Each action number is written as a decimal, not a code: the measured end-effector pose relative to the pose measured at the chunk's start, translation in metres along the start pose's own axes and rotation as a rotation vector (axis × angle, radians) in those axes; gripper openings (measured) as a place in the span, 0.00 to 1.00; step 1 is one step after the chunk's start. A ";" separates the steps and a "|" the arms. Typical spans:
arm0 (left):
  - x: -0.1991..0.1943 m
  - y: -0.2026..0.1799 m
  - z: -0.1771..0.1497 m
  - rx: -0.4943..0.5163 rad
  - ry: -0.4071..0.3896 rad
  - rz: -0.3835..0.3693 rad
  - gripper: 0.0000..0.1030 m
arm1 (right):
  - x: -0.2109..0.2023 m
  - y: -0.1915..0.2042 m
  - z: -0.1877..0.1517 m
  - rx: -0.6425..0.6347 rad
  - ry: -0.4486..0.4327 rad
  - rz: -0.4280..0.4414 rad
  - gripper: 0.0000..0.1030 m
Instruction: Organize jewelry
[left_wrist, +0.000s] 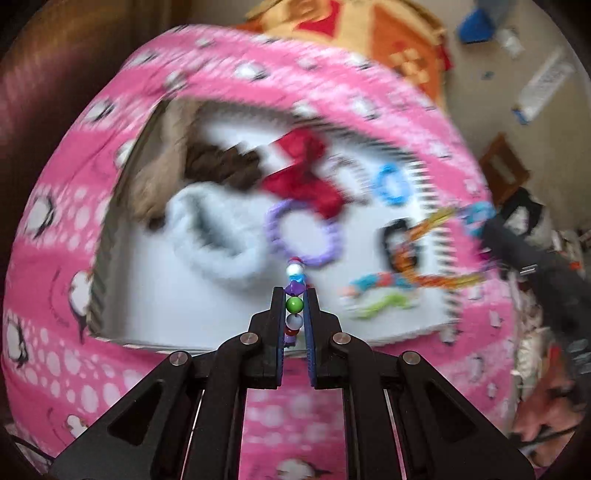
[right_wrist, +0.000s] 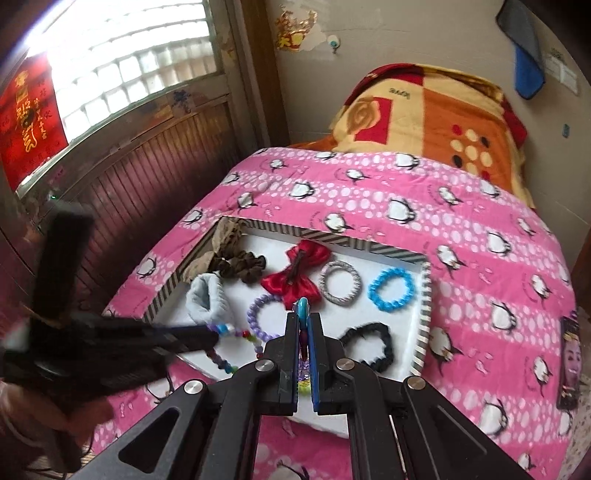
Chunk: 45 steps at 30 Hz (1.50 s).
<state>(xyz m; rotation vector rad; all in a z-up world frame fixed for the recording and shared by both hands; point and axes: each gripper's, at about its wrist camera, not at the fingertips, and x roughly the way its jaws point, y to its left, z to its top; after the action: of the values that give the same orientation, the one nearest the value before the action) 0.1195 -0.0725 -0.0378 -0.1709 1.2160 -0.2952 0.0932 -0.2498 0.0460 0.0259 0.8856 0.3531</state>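
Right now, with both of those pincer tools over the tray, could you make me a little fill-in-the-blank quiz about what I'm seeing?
1. Both grippers, left and right, are shut on the same beaded ____.
2. The hair bow in the tray is coloured ____.
3. The blue bracelet lies beside a ____ ring.
4. The tray rests on a ____ blanket.

Missing words: necklace; red; silver; pink

The left wrist view was smeared by motion: the tray's contents (left_wrist: 303, 177) showed only as streaks, and the right claw (left_wrist: 476, 221) was a dark blur. In the right wrist view the bead string (right_wrist: 225, 330) ran behind the claw frame, its lower stretch hidden. The black scrunchie (right_wrist: 369, 343) was partly covered, and the person's hand (right_wrist: 40, 413) was cut off at the edge.
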 end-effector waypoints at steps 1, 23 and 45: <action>0.003 0.007 -0.001 -0.018 0.007 0.017 0.08 | 0.004 0.000 0.002 0.000 0.006 0.016 0.04; 0.015 0.009 -0.004 -0.007 0.005 0.133 0.08 | 0.113 -0.066 0.003 0.135 0.193 0.036 0.04; -0.030 -0.023 -0.029 0.082 -0.129 0.227 0.52 | 0.008 -0.039 -0.059 0.246 0.051 -0.065 0.39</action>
<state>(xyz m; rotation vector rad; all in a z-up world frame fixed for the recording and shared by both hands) 0.0801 -0.0840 -0.0140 0.0192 1.0818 -0.1336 0.0640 -0.2912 -0.0037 0.2152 0.9741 0.1833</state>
